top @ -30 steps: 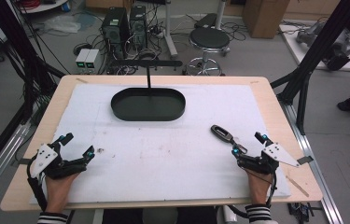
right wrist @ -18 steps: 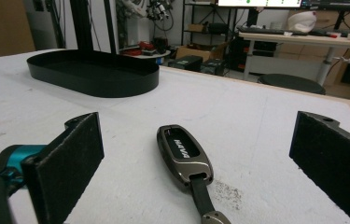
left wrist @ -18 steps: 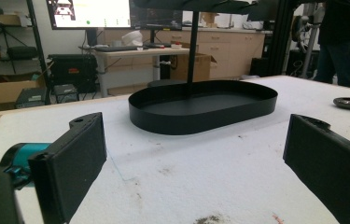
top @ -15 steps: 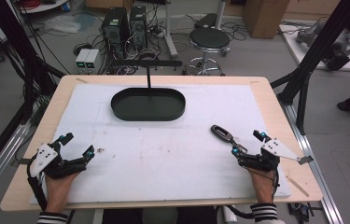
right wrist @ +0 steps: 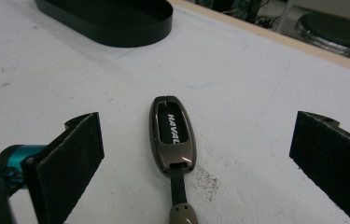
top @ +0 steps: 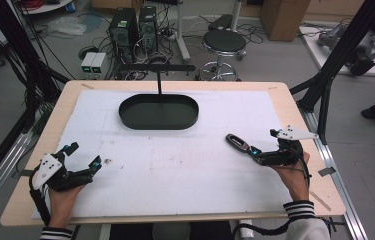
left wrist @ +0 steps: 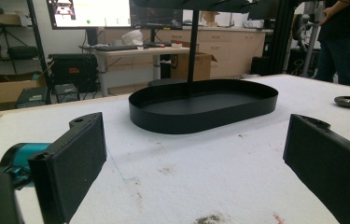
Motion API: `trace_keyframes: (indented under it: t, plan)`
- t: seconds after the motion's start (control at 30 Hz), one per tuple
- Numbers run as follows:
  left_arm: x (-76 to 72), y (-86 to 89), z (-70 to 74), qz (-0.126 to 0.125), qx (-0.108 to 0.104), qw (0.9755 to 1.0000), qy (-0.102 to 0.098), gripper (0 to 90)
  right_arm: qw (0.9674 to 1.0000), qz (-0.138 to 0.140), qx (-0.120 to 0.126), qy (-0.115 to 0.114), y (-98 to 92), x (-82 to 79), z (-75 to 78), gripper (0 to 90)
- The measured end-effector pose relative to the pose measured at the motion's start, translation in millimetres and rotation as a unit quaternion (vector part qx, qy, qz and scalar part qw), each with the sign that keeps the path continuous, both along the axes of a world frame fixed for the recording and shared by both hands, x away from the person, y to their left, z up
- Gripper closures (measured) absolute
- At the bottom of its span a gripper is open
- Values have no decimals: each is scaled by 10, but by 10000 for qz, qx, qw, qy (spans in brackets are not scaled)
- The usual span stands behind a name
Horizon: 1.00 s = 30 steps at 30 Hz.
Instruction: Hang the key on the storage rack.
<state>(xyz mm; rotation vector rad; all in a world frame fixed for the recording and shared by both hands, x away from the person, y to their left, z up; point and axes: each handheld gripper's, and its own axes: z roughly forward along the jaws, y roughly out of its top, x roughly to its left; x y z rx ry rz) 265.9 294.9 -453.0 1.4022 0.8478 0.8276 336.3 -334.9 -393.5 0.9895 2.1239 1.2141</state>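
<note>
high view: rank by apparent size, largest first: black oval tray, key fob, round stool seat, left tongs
1. black oval tray
2. round stool seat, though it sits farther off on the floor
3. left tongs
4. key fob, smallest

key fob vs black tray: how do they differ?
The key fob is small, slim and glossy grey-brown, with HAVAL lettering and a strap at one end; the black tray is far larger, matte and unmarked. The key fob lies ahead of the open right gripper, in line with the gap between its fingers; the black tray sits at the far middle, apart from both grippers. Both are elongated with rounded ends and rest on the white table cover.
</note>
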Motion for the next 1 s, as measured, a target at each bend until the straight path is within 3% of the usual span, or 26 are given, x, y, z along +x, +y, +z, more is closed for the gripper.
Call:
trace_keyframes:
  t: [0.17,0.37,0.57,0.67,0.7,0.97,1.0]
  plan:
    - [1,1,0,0,-4,10000,6,64,9988,265,-232,342,22,130,66,19]
    - [2,2,0,7,7,10000,12,64,9942,562,-605,690,83,248,113,19]
    - [5,-2,1,26,3,10000,18,64,9838,868,-1077,1137,163,372,153,19]
    - [4,-4,1,19,0,10000,16,64,9811,914,-1198,1211,185,404,160,21]
    - [4,-4,1,20,-1,10000,14,64,9781,963,-1308,1301,209,429,160,21]
    - [4,-5,1,34,-2,10000,11,64,9703,1025,-1506,1593,236,501,90,44]
    - [4,-6,1,38,-1,10000,15,64,9668,1060,-1582,1701,241,520,60,49]
